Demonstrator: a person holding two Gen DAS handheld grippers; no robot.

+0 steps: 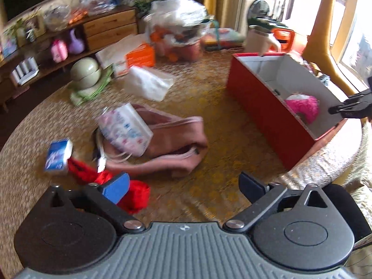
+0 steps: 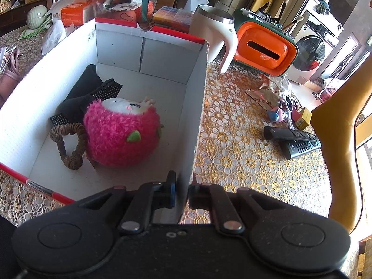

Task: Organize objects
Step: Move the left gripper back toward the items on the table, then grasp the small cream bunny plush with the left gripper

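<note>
- While spread wide with nothing between, left gripper over table, near pink bag.
- Right gripper clamped on wall of red box holding pink plush toy.
- "KAIXIN" readable on orange carton.

Red box, pink plush, floral tablecloth

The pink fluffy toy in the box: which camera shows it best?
The right wrist view: the pink fluffy toy lies close and sharp inside the red box. The left wrist view shows only its blurred top over the box wall.
</note>
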